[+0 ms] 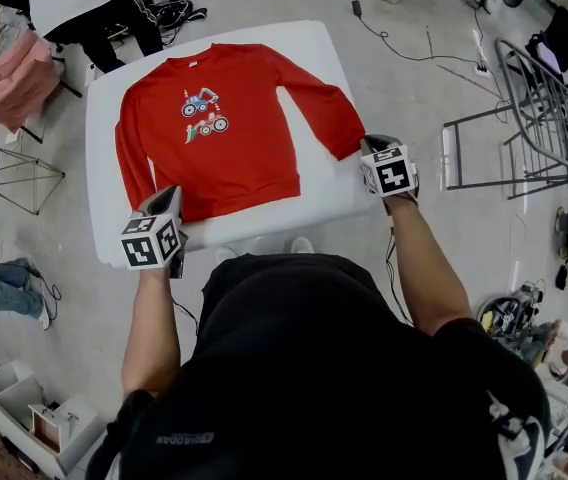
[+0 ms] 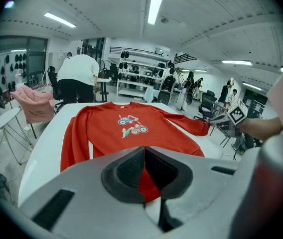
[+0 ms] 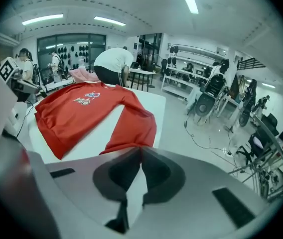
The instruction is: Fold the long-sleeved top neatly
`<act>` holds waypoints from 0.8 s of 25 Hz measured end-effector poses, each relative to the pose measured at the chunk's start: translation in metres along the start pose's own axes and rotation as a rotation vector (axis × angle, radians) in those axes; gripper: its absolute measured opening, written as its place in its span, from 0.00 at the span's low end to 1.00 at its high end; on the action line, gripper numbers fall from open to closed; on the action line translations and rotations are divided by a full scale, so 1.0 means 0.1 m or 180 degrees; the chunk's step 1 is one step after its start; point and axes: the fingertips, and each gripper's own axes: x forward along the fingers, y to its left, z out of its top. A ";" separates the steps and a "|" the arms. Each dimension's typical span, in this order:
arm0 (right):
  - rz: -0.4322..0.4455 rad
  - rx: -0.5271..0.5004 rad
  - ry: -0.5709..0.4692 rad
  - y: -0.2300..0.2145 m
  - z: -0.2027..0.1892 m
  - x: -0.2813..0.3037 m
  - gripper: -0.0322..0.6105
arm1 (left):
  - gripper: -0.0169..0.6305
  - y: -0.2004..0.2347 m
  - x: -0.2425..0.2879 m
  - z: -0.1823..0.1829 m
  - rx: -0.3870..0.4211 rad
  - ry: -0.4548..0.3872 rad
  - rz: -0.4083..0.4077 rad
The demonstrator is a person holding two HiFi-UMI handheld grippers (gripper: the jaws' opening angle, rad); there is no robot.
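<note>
The white desk (image 1: 102, 168) takes up the middle of the head view, standing on a grey floor strewn with cables; on it the red long-sleeved top (image 1: 224, 138) lies spread flat and face up, its neck at the far edge and its hem toward the person holding the grippers; the sleeve on the picture's left runs straight down beside the body, while the other sleeve (image 3: 131, 123) slants out toward the desk's right edge; a person in a white shirt (image 1: 84, 3) bends over just beyond the far left corner, and a pink garment (image 1: 4, 78) hangs over a stand to the left of the desk; the left tongs (image 1: 169, 200) sit at the near left corner of the hem, jaws closed, and the left gripper view shows red cloth pinched between the pads (image 2: 142, 171); the right tongs (image 1: 372, 146) are at the cuff of the slanting sleeve, jaws drawn together, the cuff's edge nipped at their tips (image 3: 140, 156); a small tractor print (image 1: 202, 113) marks the chest.
</note>
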 end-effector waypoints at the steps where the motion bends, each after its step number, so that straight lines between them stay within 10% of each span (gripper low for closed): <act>1: 0.0056 0.0018 0.0043 0.07 -0.05 0.03 0.07 | 0.04 -0.01 0.00 0.00 0.0005 0.0002 -0.0008; 12: 0.0337 0.1068 0.0302 0.12 -0.62 0.05 0.21 | 0.04 -0.06 0.01 -0.07 0.0048 0.0083 -0.0044; 20: 0.0911 0.2740 -0.0281 -0.05 -0.41 0.08 0.21 | 0.04 -0.14 -0.01 -0.03 0.0093 0.0062 -0.0064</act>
